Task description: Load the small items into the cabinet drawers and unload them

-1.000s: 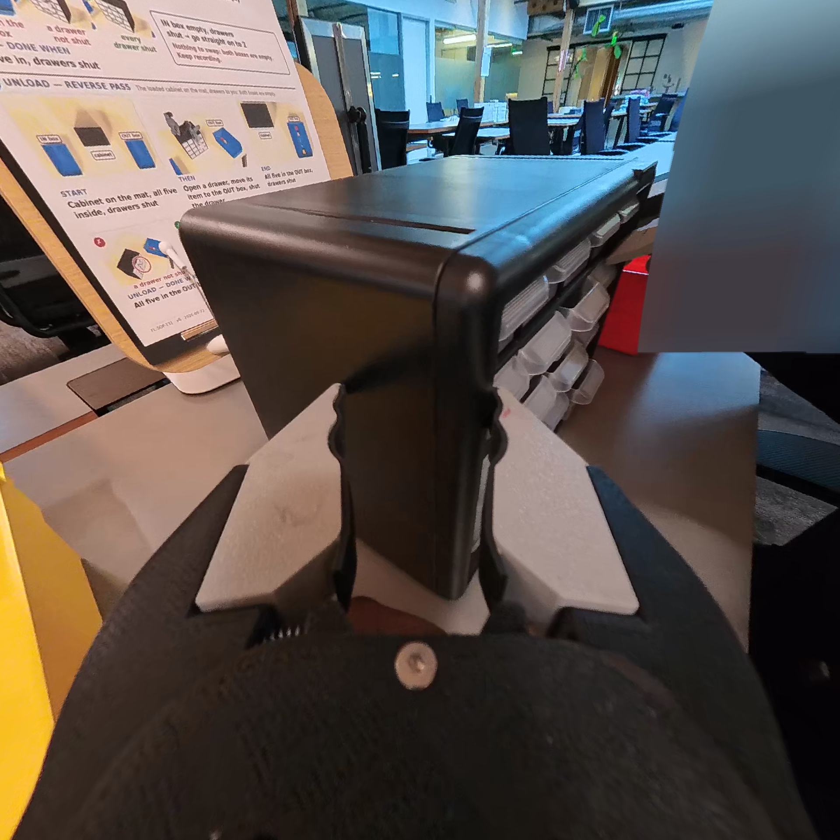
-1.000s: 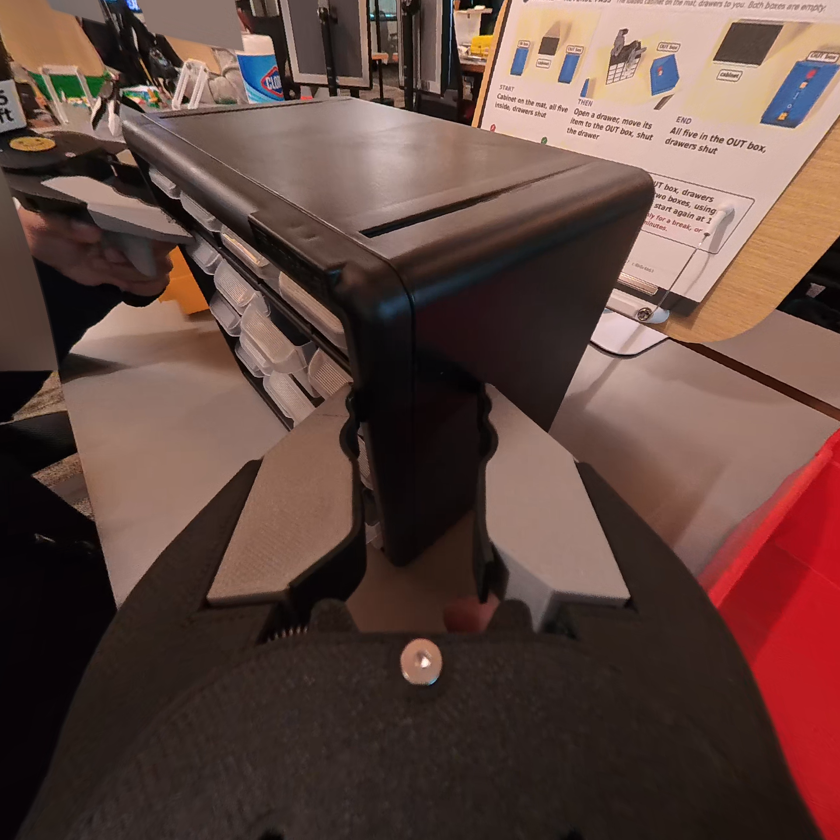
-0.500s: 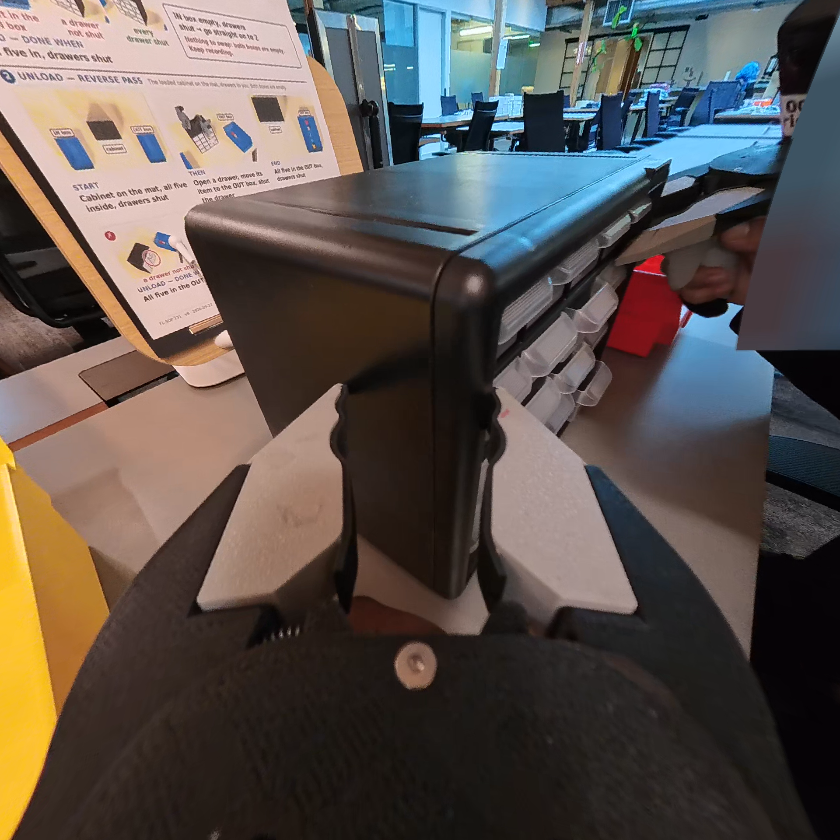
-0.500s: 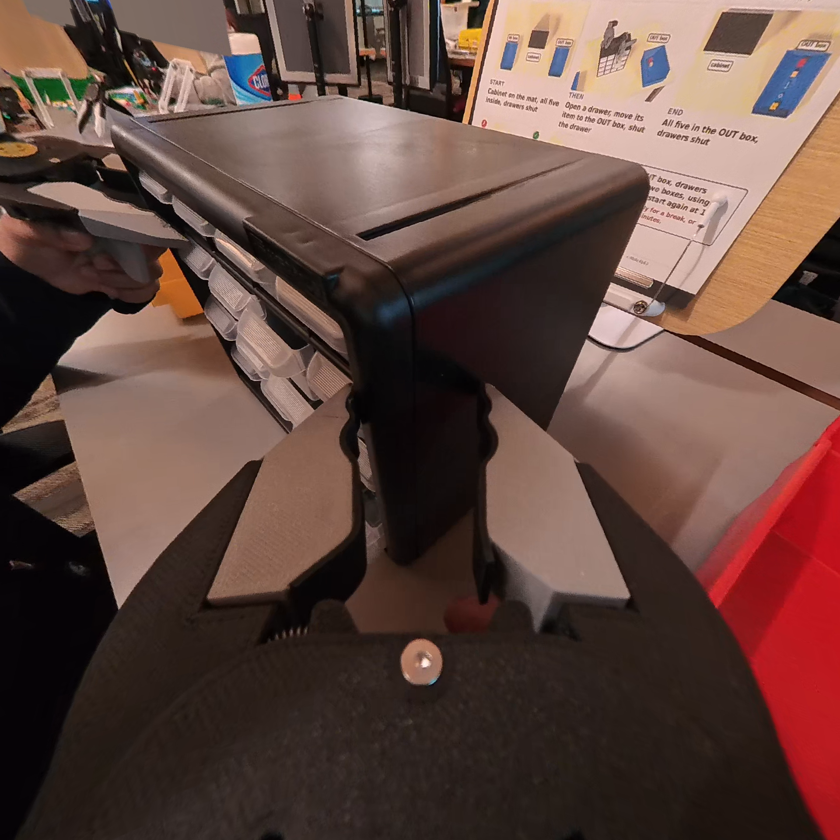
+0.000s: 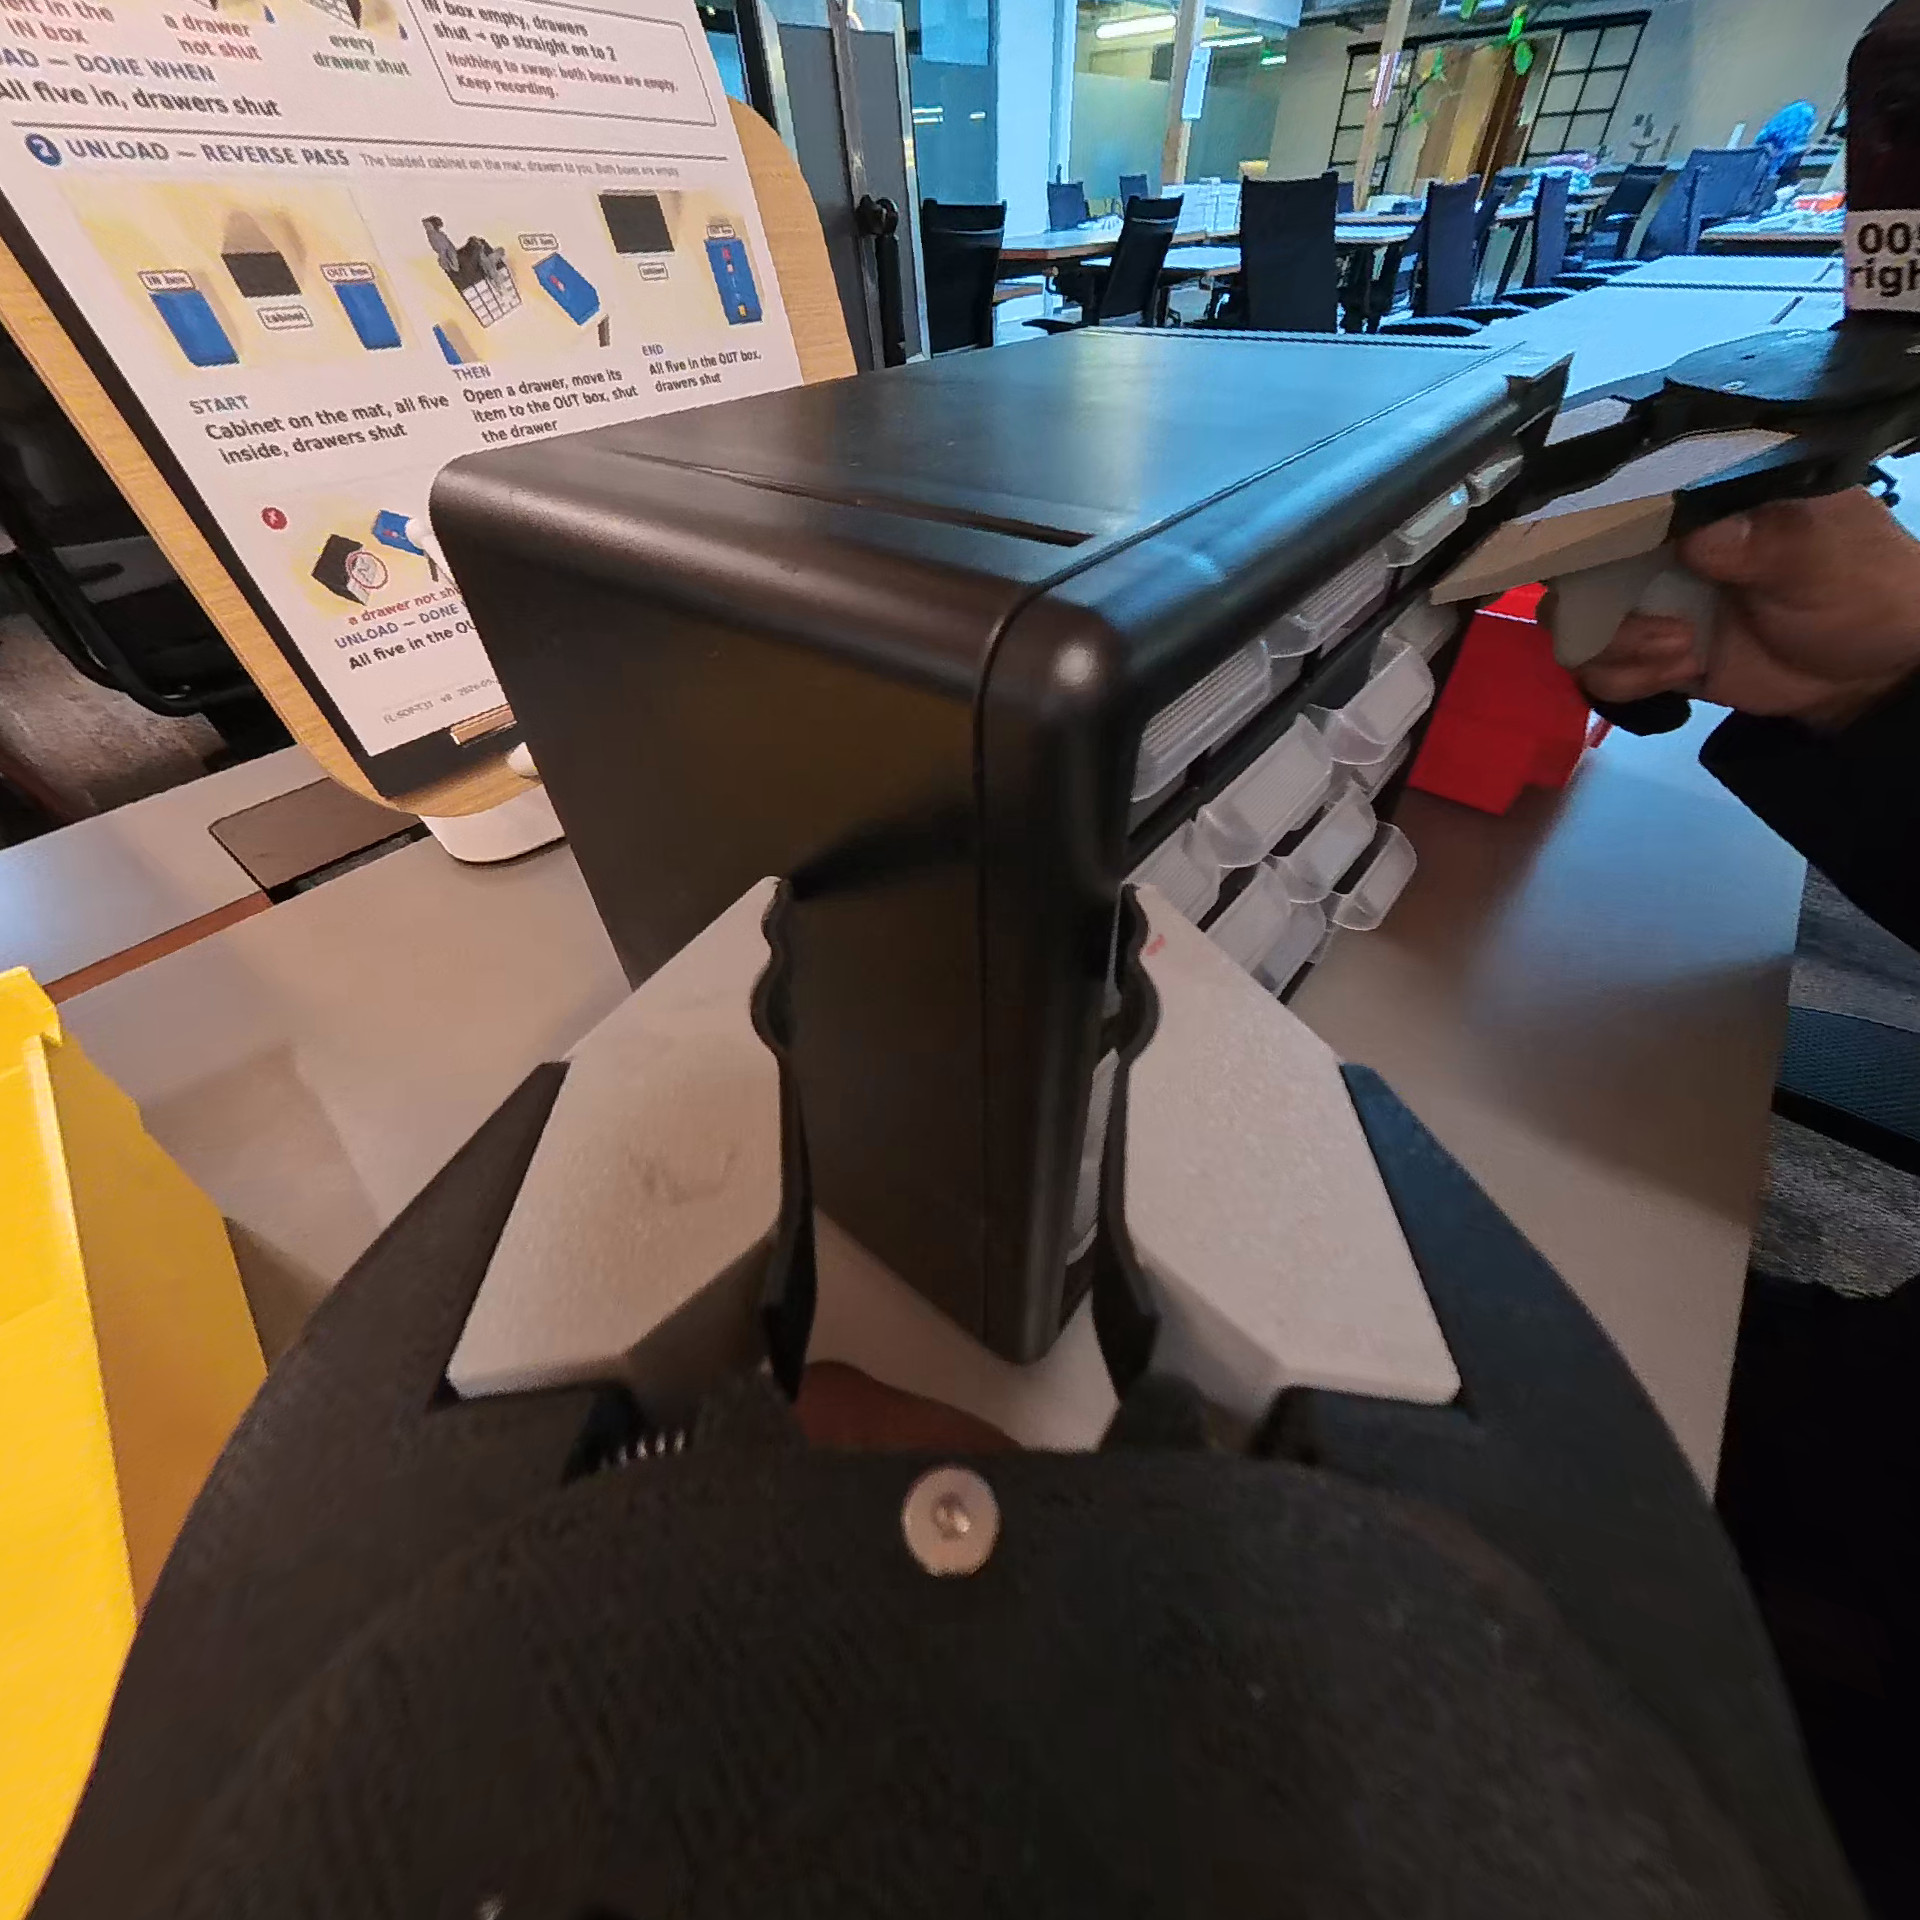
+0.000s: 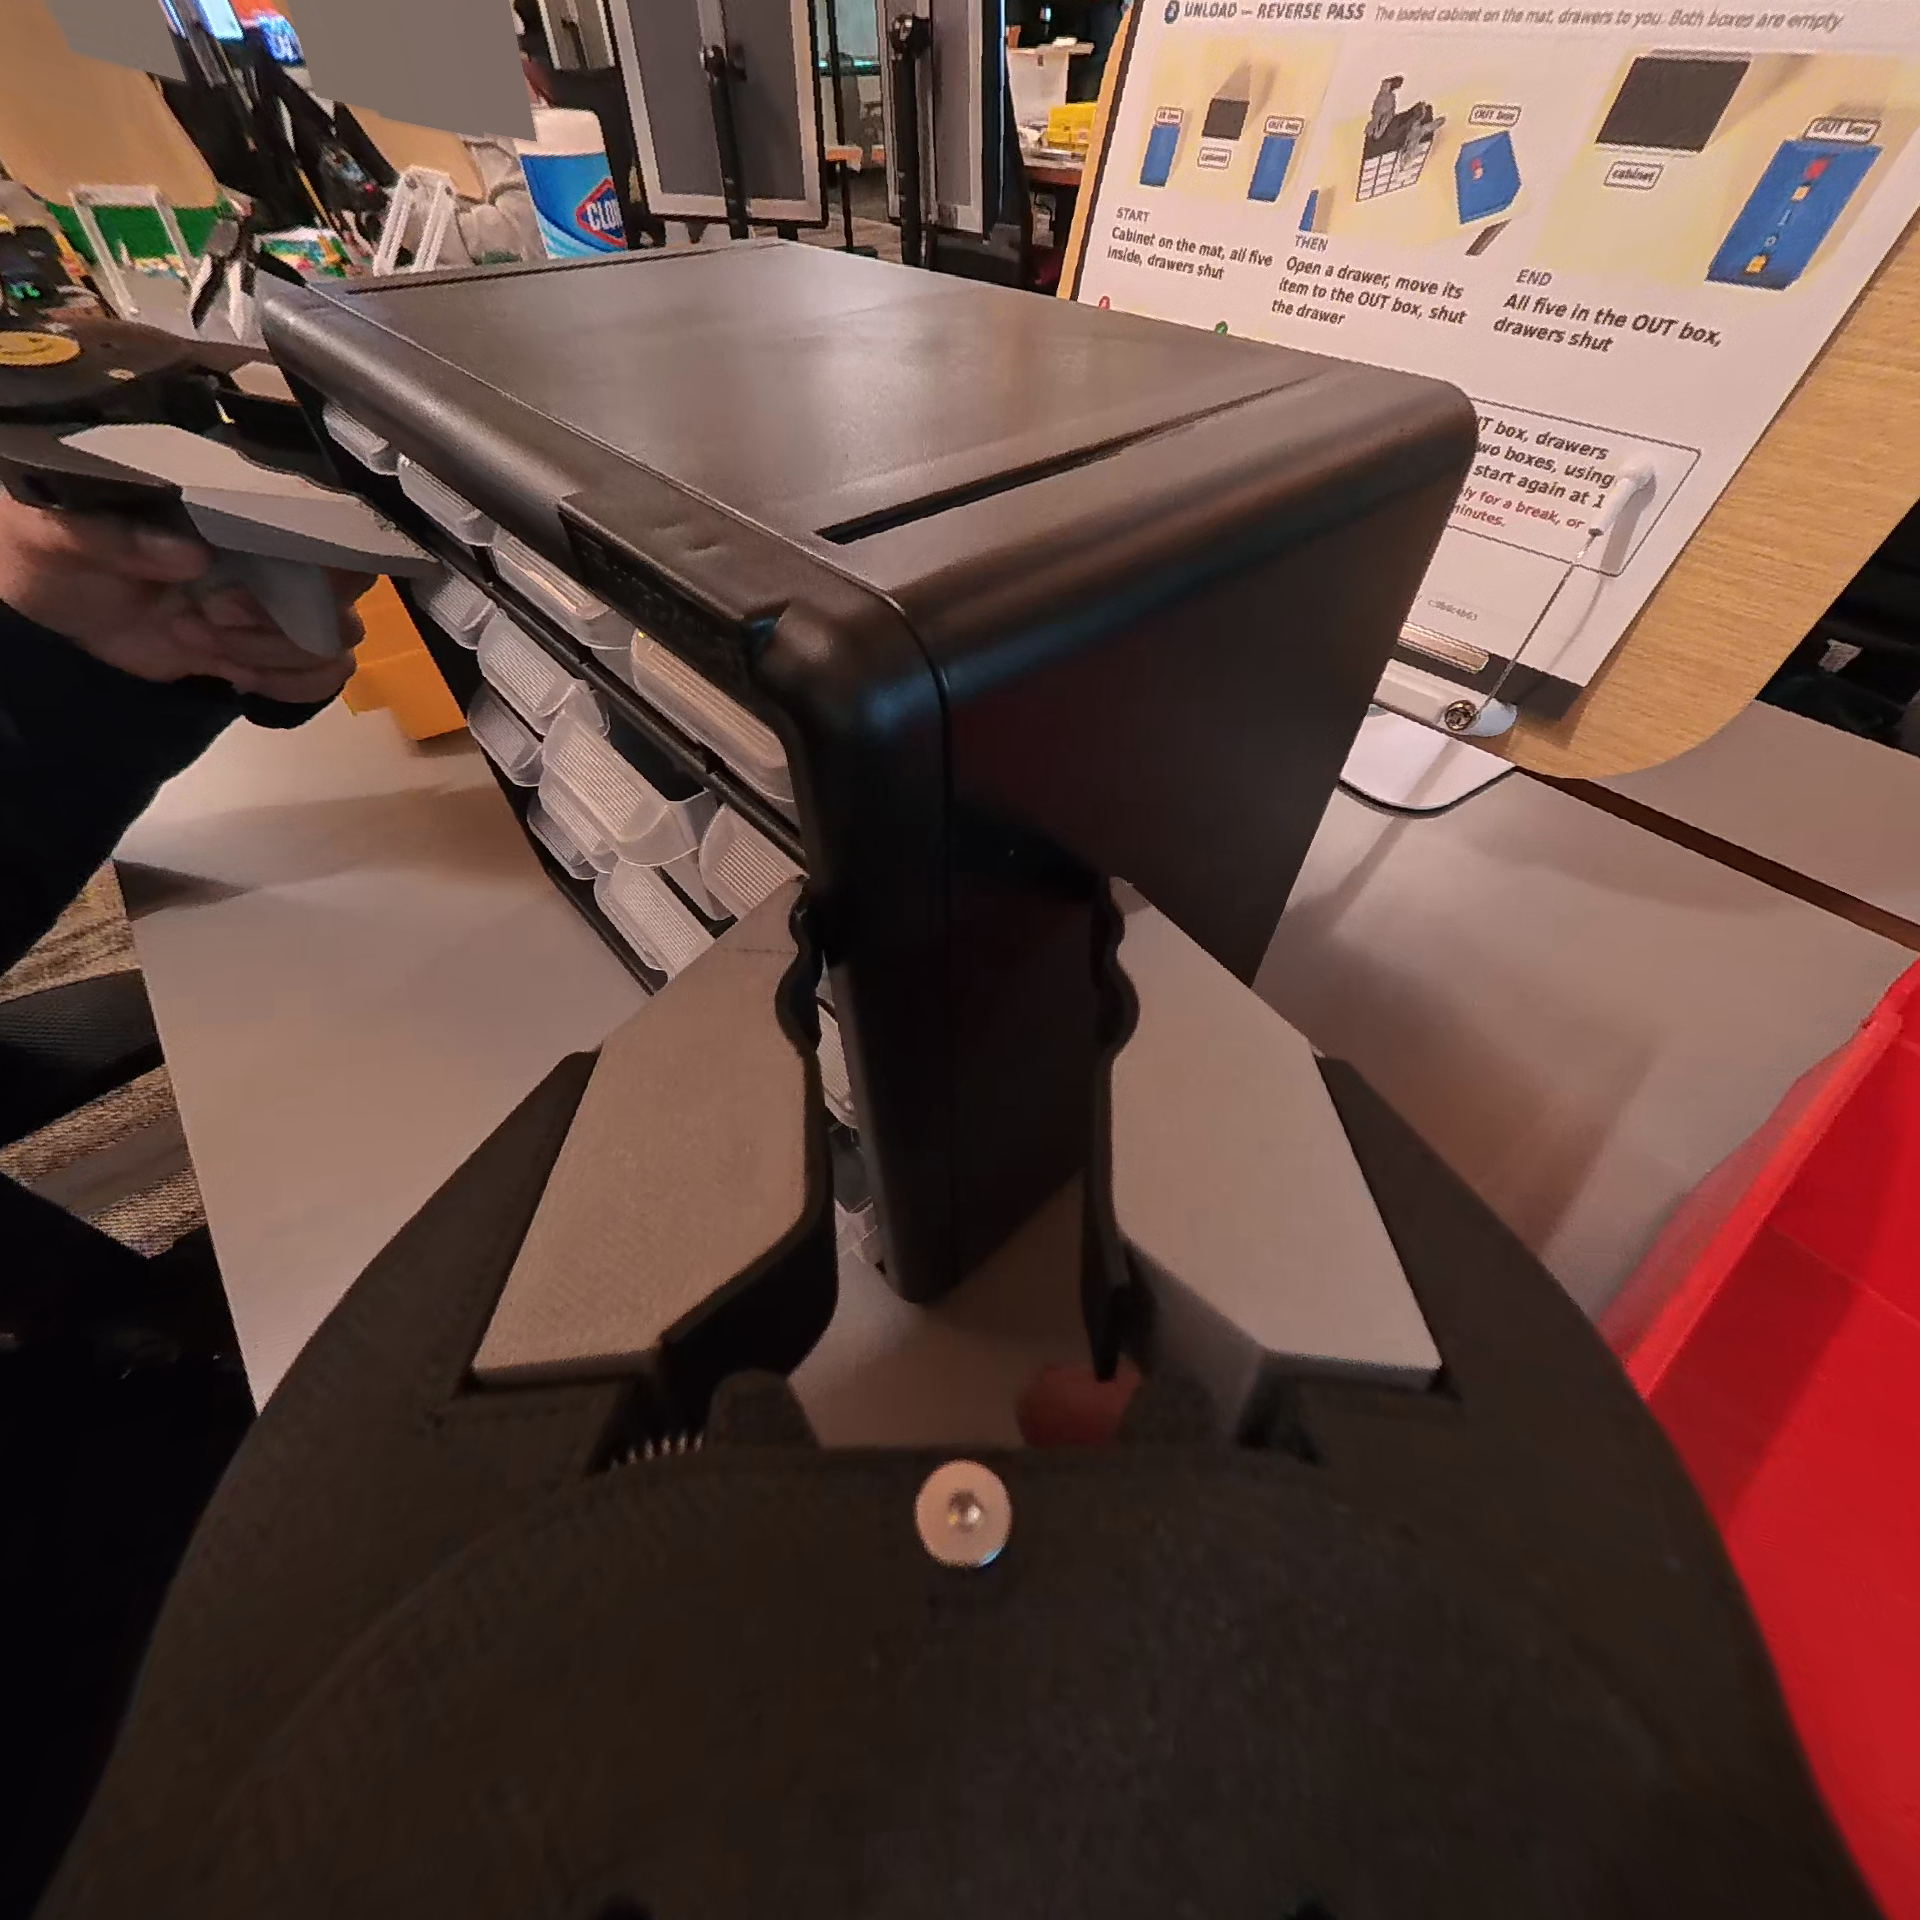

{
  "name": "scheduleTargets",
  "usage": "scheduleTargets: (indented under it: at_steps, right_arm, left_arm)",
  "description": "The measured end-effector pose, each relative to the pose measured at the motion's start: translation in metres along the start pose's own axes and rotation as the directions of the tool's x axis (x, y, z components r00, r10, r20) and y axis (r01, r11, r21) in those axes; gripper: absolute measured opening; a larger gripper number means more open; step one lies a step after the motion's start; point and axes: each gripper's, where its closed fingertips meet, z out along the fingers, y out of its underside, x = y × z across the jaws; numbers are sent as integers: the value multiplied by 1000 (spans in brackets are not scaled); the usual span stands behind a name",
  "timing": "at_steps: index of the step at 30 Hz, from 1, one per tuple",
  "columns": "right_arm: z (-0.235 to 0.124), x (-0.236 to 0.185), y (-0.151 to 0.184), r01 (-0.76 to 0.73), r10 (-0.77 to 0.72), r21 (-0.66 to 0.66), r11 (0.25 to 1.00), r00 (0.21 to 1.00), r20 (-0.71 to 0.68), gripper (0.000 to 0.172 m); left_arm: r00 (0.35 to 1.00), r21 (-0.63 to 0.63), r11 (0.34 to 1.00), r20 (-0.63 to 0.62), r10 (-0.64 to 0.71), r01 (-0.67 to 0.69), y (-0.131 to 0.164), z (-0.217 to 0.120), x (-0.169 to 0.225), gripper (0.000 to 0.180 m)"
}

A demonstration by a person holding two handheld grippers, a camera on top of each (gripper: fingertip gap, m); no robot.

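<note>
the black plastic drawer cabinet (image 5: pixel 790 665) is clamped at one front corner by the left gripper (image 5: pixel 954 997). the opposite front corner is clamped by the right gripper (image 6: pixel 956 997).

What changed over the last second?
Little. Both grippers keep their jaws around the cabinet's end corners, left and right. In the left view the right gripper and hand have come into sight at the far end. Drawers, yellow bin and red bin unchanged.

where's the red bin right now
The red bin sits on the table at the right edge of the right wrist view, beside the cabinet's right end; the left wrist view shows it beyond the cabinet.
</note>
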Motion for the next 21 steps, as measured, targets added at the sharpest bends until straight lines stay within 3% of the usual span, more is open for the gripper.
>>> scheduleTargets:
  at_steps: [21]
  right_arm:
    - [4,3,-1,13,-13,11,1000,1000,-10,47]
  left_arm:
    - [1000,13,1000,9,-18,18,-1,1,-5,59]
